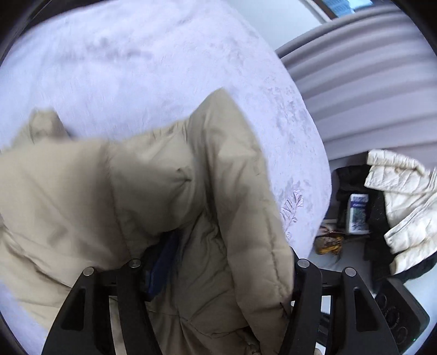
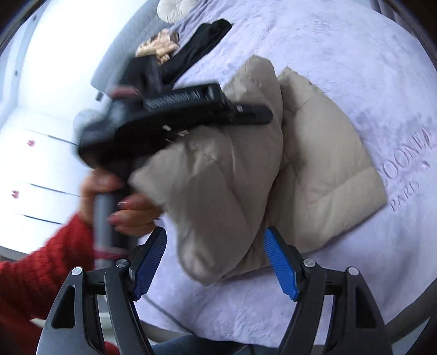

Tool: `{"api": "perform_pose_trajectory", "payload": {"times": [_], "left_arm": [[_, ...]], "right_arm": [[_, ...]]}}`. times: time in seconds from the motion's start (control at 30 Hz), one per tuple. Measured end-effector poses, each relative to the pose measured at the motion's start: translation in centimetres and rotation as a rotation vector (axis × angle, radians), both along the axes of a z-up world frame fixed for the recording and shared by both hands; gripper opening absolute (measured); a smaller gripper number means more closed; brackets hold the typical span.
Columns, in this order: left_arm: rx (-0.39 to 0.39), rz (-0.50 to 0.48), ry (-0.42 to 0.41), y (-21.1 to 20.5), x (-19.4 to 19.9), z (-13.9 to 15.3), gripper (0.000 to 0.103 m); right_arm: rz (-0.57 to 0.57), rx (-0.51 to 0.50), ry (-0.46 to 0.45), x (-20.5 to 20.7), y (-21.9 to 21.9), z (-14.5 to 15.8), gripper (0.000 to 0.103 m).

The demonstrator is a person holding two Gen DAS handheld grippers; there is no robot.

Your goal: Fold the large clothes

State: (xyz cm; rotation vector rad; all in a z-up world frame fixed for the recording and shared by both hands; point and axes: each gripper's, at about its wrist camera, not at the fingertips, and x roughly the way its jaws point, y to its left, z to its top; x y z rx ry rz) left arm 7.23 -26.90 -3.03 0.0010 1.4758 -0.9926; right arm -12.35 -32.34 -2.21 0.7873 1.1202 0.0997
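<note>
Two hand-held grippers work over one beige puffer jacket (image 2: pixel 322 163) lying on a pale lilac bedspread (image 2: pixel 341 54) that covers the bed. In the right wrist view the jacket sits near the middle of the bed, partly folded: a flat quilted panel lies on the cover toward the edge with the embossed lettering, and a puffier fold is heaped over its other side.

The right hand-held gripper (image 2: pixel 215 262) hangs above the bedspread with its blue-padded jaws standing wide apart; the lower end of the jacket shows between them, but the pads press on nothing.

The left hand-held gripper (image 2: pixel 254 113) reaches over the raised fold from the side, held by a hand (image 2: pixel 123 199) in a red knitted sleeve (image 2: pixel 41 278). In its own view the jacket fabric fills the space between its black fingers (image 1: pixel 131 305), with a blue pad just showing beside the cloth. The jaws are parted, and the blur leaves it unclear whether the pads still touch the cloth.

Toward the far end of the bed lie a black garment (image 2: pixel 196 52) and a round cream cushion (image 2: pixel 174 9). Beyond the bed's edge in the left wrist view, a white quilted jacket (image 1: pixel 404 196) is heaped over dark things.
</note>
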Motion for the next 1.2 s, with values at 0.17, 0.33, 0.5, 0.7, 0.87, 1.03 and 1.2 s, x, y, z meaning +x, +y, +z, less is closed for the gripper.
{"api": "perform_pose_trajectory", "payload": {"times": [0.17, 0.33, 0.5, 0.7, 0.87, 1.03, 1.2], "left_arm": [[0.025, 0.058, -0.332, 3.2, 0.5, 6.2, 0.077], [0.187, 0.195, -0.487, 8.4, 3.7, 4.0, 0.077], [0.219, 0.272, -0.436, 8.5, 4.8, -0.8, 0.076], [0.225, 0.192, -0.514, 1.0, 2.8, -2.0, 0.077], [0.225, 0.157, -0.542, -2.0, 2.0, -3.1, 0.077], [0.236, 0.173, -0.527, -1.9, 2.6, -3.6, 0.077], [0.218, 0.192, -0.513, -1.3, 3.0, -3.8, 0.078]], "right_arm": [[0.005, -0.199, 0.01, 2.0, 0.7, -0.2, 0.022], [-0.071, -0.345, 0.036, 0.3, -1.4, -0.1, 0.013], [-0.181, -0.273, 0.105, -2.6, -3.5, -1.5, 0.013], [-0.258, -0.295, 0.14, -4.3, -6.9, -4.1, 0.013], [-0.299, -0.221, 0.172, -4.6, -10.6, -8.7, 0.015], [-0.346, -0.077, 0.176, -5.1, -13.7, -7.8, 0.028], [-0.321, -0.122, -0.009, -3.2, -16.2, -1.5, 0.06]]}}
